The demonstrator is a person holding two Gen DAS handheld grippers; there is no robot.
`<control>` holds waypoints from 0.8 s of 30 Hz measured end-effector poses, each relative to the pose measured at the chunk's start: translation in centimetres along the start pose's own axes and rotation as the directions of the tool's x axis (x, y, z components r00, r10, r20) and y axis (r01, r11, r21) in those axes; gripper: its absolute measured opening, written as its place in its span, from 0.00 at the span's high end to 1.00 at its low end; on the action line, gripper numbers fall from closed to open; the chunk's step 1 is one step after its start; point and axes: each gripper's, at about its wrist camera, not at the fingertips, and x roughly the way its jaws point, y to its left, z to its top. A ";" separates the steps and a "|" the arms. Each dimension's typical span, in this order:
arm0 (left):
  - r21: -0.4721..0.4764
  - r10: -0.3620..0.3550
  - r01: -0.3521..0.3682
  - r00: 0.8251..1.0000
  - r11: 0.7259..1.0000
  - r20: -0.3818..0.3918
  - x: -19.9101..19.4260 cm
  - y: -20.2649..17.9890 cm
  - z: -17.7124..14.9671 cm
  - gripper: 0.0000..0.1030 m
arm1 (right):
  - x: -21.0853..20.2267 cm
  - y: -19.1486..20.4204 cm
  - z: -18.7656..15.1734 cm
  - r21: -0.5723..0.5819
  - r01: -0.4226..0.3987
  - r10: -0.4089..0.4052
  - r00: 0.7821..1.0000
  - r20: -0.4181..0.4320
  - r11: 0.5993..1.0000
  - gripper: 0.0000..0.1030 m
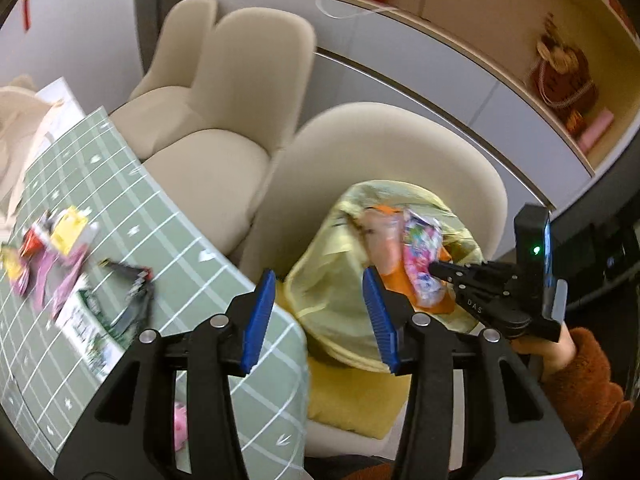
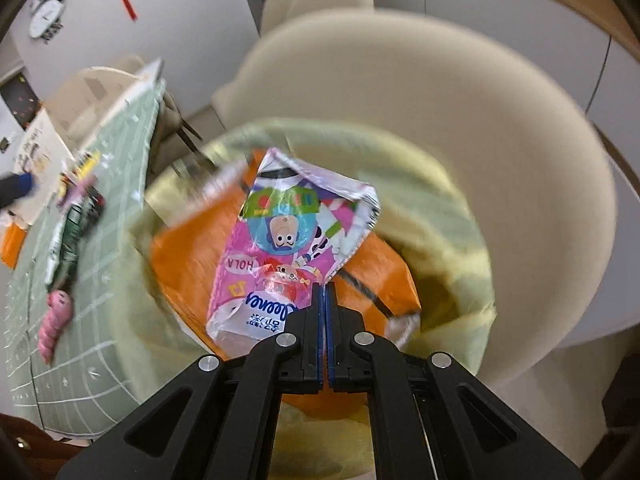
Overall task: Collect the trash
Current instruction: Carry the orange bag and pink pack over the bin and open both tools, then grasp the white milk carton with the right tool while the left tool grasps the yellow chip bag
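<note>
A yellow-green trash bag (image 1: 340, 280) (image 2: 440, 208) sits open on a beige chair, with an orange wrapper (image 2: 188, 256) inside. My right gripper (image 2: 325, 292) (image 1: 436, 269) is shut on a pink cartoon snack wrapper (image 2: 288, 240) (image 1: 420, 264) and holds it over the bag's mouth. My left gripper (image 1: 320, 300) is open and empty, near the table's edge and just left of the bag. Several wrappers (image 1: 60, 248) (image 2: 76, 208) lie on the green checked tablecloth (image 1: 168, 216) (image 2: 92, 352). A dark wrapper (image 1: 132, 288) lies nearest my left gripper.
Beige chairs (image 1: 224, 120) stand along the table's far side. A yellow cushion (image 1: 352, 404) lies under the bag. A pink spiral object (image 2: 54, 320) lies on the table's edge. A white cabinet with a shelf of ornaments (image 1: 560, 76) runs behind.
</note>
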 end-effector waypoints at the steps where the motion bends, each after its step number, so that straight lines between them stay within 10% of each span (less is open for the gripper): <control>1: -0.013 0.002 -0.002 1.000 1.000 0.000 -0.2 0.6 -0.3 0.58 | 0.1 0.1 -0.3 -0.001 0.022 -0.022 1.000 -0.003 1.000 0.97; 24: -0.111 -0.010 0.024 0.992 0.994 0.128 -8.7 16.0 -9.4 0.51 | -9.6 9.3 -4.5 0.223 0.052 -0.124 0.938 0.323 0.973 0.68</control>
